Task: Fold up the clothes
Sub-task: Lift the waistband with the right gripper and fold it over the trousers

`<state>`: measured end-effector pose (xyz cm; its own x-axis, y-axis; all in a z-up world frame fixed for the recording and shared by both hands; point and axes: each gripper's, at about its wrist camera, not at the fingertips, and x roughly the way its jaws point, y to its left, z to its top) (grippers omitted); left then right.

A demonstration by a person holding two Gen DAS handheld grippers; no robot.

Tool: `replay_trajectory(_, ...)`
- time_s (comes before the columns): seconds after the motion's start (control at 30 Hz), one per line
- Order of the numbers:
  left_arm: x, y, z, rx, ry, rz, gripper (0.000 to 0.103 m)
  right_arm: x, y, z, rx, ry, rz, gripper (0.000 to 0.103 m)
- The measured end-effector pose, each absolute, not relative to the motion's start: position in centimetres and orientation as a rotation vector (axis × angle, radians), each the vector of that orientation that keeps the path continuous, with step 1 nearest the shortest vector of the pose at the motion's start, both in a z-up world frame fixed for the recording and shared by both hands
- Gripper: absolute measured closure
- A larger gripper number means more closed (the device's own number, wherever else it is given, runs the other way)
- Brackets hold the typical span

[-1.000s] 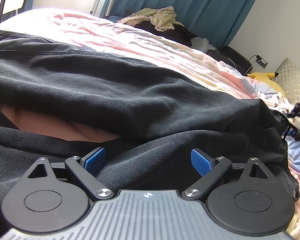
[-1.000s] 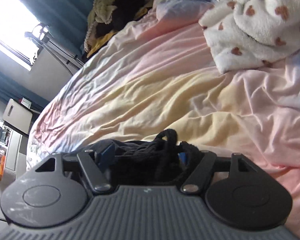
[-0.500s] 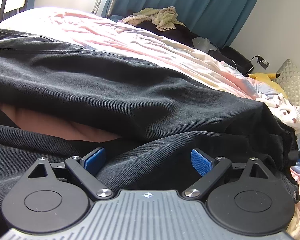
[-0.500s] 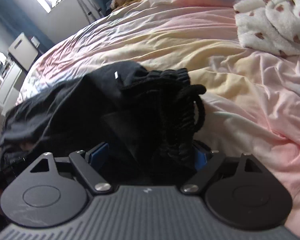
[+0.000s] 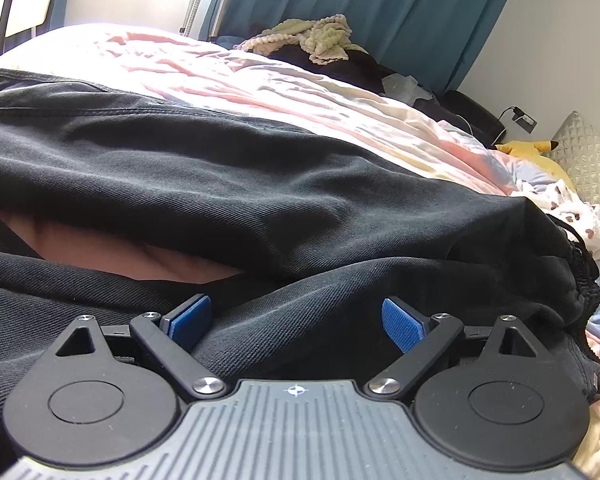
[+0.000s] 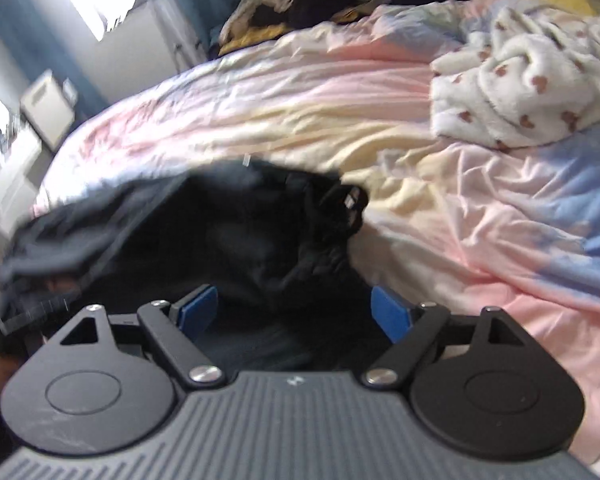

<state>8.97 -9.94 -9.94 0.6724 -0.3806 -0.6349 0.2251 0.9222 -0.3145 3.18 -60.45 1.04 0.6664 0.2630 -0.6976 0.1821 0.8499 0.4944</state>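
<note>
The black trousers (image 5: 260,184) lie bunched on the bed (image 6: 440,208), legs doubled over; soft, limp, fairly heavy twill, best taken at the gathered waistband (image 5: 580,264). Beside them the left tool (image 5: 296,320) and right tool (image 6: 296,312) both stand spread, pinching nothing.
</note>
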Motion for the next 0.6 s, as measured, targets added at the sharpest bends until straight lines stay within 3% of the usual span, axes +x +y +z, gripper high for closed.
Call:
replay_trajectory(0.17,9.1,-10.6,-10.2,-0.187,0.765,-0.353,0.009,7.3,-64.8,0.5,0.803,0.787,0.014,0.016)
replay_trajectory(0.43,9.4,-12.3,-10.7,-0.122,0.766,-0.385,0.009,14.5,-64.8,-7.1,0.966,0.939,0.035,0.016)
replay_trajectory(0.6,9.1,-12.3,-10.9,-0.110,0.767,-0.402,0.009,13.9,-62.2,-6.3,1.075,0.824,0.203,0.015)
